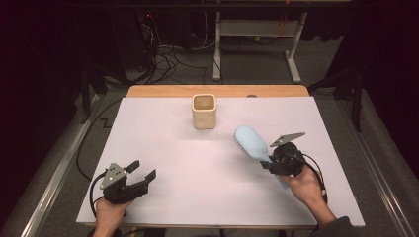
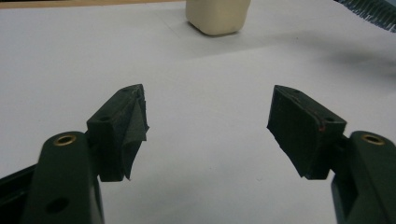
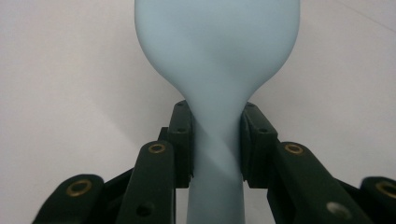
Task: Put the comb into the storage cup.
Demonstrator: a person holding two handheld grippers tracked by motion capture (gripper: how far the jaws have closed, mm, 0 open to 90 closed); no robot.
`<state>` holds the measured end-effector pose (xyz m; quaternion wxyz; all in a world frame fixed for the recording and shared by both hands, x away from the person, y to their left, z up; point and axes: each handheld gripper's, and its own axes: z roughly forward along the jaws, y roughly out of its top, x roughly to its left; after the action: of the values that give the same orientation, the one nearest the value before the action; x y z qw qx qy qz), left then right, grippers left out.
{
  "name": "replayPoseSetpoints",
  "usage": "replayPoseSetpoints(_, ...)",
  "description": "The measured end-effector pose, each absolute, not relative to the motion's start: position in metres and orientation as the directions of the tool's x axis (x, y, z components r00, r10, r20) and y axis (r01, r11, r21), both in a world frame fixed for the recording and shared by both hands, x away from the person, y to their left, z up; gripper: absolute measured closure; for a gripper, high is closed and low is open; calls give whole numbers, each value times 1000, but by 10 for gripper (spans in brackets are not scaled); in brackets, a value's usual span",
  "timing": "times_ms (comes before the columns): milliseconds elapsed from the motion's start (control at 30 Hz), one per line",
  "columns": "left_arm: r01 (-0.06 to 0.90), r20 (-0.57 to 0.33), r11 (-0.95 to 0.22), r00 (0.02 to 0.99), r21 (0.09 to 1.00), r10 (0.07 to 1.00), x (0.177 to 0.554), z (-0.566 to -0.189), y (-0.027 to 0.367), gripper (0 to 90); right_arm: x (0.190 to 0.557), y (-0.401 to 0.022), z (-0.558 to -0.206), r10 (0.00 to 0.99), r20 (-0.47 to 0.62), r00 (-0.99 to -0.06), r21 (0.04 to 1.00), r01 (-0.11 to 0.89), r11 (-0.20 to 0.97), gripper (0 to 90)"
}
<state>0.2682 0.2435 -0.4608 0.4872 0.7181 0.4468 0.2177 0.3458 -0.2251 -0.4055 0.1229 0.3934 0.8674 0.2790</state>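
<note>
A light blue hairbrush (image 1: 250,142) hangs above the white table, its head toward the cup and its bristles facing down and left. My right gripper (image 1: 274,163) is shut on its handle, and in the right gripper view the pads (image 3: 183,140) press on both sides of the brush's neck (image 3: 217,140). A cream square cup (image 1: 203,111) stands upright at the back middle of the table; its base (image 2: 218,16) sits at the top of the left gripper view. My left gripper (image 1: 142,171) rests at the front left, open, with nothing between its fingers (image 2: 122,128).
The white sheet (image 1: 163,148) covers the table, with a strip of wooden edge (image 1: 217,91) behind it. Cables lie on the floor beyond, by a white desk frame (image 1: 257,34). A metal rail (image 1: 54,173) runs along the left side.
</note>
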Motion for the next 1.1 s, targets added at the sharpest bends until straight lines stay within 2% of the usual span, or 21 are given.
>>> replayPoseSetpoints(367,417,-122,-131,528,899,840,267,-454,238,274,322,-228,-404,743,35,-669,616,600,511,709)
replayPoseSetpoints(1100,364,-95,-170,607,916,789,266,-442,202,263,310,-221,-402,720,44,-692,653,566,504,709)
